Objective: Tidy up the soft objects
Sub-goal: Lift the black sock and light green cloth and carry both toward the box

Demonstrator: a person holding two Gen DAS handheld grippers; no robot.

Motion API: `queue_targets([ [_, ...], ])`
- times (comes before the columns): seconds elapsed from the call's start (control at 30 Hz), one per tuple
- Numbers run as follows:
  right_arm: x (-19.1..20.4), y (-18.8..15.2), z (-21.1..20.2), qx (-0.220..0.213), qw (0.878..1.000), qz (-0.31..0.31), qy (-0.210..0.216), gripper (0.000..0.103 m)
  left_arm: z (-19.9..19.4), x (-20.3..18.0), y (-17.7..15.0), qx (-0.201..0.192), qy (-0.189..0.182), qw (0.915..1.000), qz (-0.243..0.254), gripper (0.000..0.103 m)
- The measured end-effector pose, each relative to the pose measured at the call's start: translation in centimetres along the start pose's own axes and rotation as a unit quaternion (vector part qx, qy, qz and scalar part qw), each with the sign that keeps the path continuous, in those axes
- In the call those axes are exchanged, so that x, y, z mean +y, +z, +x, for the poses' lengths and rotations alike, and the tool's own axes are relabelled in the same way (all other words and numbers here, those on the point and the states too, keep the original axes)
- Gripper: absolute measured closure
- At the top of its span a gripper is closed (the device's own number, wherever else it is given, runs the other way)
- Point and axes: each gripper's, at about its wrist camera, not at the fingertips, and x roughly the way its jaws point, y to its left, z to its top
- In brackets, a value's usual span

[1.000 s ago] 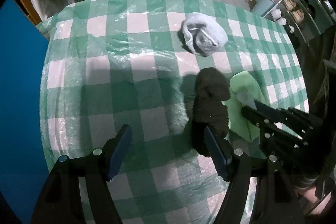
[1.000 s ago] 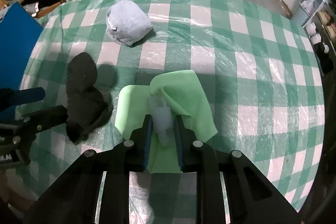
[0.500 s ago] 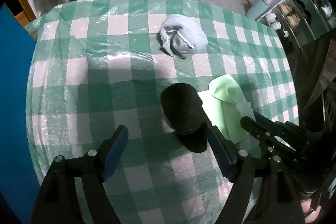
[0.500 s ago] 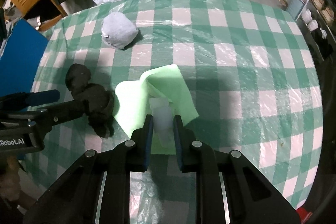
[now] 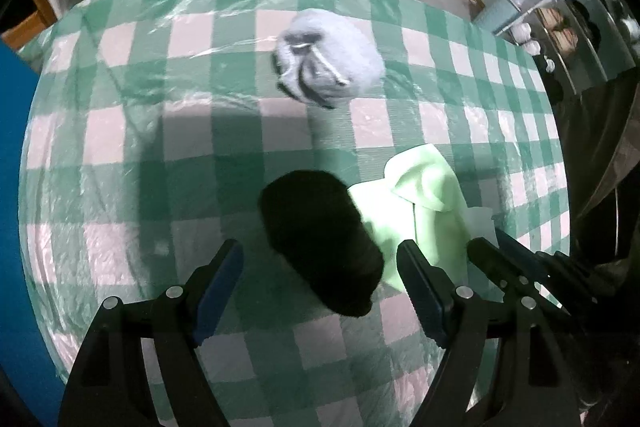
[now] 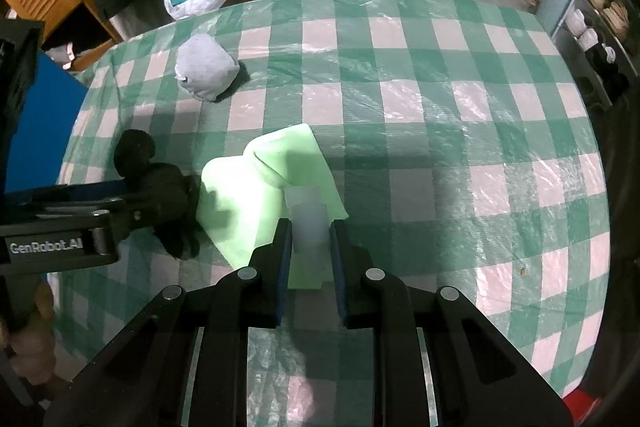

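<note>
"GenRobot.AI" marks the left claw (image 6: 116, 195) beside the black sock (image 6: 160, 187).

The tablecloth (image 6: 420, 75) is checked green and white (under clear film). On it: a grey sock bundle (image 6: 206, 71), a black sock (image 5: 320, 231), a light-green cloth (image 6: 256, 203).

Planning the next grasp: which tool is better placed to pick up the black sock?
Left. The left tool is open, with the black sock lying between its fingers. The right tool is shut on the green cloth, so it is busy.
</note>
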Motion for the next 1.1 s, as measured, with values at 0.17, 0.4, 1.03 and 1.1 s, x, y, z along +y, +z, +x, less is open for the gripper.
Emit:
queue_targets([
  [0.17, -0.3, -0.1, -0.1, 0.0, 1.0, 0.001, 0.0, 0.085, 0.5, -0.8, 0.1, -0.001, 0.012, 0.9997, 0.021, 0.031],
  [0.4, -0.1, -0.1, 0.3, 0.004, 1.0, -0.006, -0.004, 0.085, 0.2, -0.9, -0.3, -0.012, 0.015, 0.9993, 0.033, 0.058],
  [1.03, 1.9, 0.7, -2.6, -0.027, 0.999, -0.023, 0.008, 0.085, -4.8, -1.0, -1.8, -0.062, 0.031, 0.995, 0.072, 0.059],
  [1.1, 2.2, 0.7, -2.8, -0.029, 0.999, -0.025, 0.007, 0.085, -5.2, -1.0, -2.1, -0.065, 0.031, 0.9946, 0.075, 0.059],
])
